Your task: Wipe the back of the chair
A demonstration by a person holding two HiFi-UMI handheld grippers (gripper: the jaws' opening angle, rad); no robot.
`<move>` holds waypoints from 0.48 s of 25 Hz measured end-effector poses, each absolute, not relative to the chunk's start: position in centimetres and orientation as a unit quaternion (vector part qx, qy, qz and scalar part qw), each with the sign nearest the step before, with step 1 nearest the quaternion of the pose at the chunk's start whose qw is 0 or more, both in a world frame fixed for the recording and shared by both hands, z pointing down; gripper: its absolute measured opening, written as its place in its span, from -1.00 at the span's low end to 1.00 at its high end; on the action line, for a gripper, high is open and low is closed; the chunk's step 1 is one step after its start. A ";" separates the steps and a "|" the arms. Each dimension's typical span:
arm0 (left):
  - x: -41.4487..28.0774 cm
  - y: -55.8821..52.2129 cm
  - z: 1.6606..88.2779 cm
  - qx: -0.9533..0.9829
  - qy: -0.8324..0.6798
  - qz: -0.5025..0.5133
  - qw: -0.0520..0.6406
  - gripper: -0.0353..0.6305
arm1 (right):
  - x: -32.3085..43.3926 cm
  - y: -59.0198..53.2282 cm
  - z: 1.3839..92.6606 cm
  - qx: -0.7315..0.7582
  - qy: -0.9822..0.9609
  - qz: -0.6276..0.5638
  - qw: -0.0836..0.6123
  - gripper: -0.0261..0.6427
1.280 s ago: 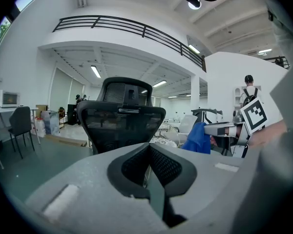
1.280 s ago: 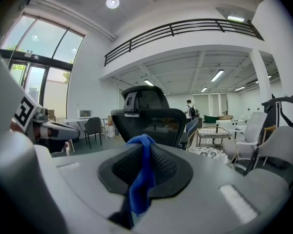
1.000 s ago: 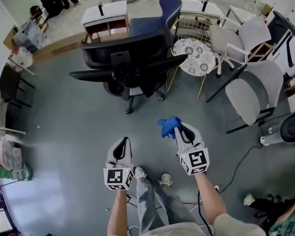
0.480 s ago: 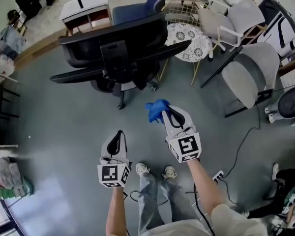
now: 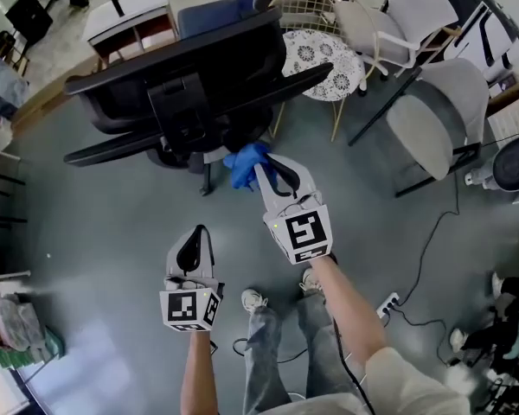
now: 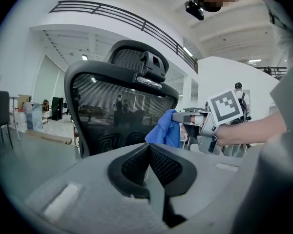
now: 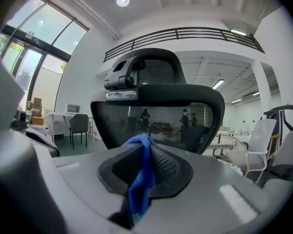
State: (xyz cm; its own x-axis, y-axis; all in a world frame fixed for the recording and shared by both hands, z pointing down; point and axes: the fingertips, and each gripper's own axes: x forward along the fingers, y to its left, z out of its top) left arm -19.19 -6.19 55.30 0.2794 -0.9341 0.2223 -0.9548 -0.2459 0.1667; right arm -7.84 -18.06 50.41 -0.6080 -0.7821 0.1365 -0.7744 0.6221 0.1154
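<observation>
A black mesh office chair (image 5: 199, 67) with a headrest stands ahead, its back (image 6: 117, 113) (image 7: 161, 121) turned toward me. My right gripper (image 5: 261, 164) is shut on a blue cloth (image 5: 245, 162) (image 7: 140, 179), held close to the lower part of the chair back, with the cloth's bunched end forward; I cannot tell if it touches. In the left gripper view the cloth (image 6: 165, 130) hangs just right of the mesh. My left gripper (image 5: 190, 251) is lower and further back, shut and empty (image 6: 149, 152).
A round patterned side table (image 5: 320, 63) and white chairs (image 5: 432, 124) stand to the right. A blue chair (image 5: 233, 11) and a white shelf unit (image 5: 125, 20) sit behind. A cable and power strip (image 5: 387, 305) lie on the grey floor at right.
The right gripper has carried the blue cloth forward and left, up to the chair back. I have stepped closer to the chair. The left gripper stays low.
</observation>
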 end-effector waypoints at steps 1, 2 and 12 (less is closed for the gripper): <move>-19.0 -6.5 55.5 0.787 -0.600 0.040 0.134 -0.89 | -8.0 -18.8 50.4 0.432 -0.898 -0.025 0.085 -0.81; -18.9 -6.9 55.7 0.786 -0.603 0.042 0.133 -0.89 | -8.3 -19.4 50.4 0.428 -0.899 -0.028 0.083 -0.81; -16.5 -5.9 57.7 0.749 -0.643 0.044 0.156 -0.89 | -12.7 -22.9 51.9 0.365 -0.928 -0.028 0.075 -0.81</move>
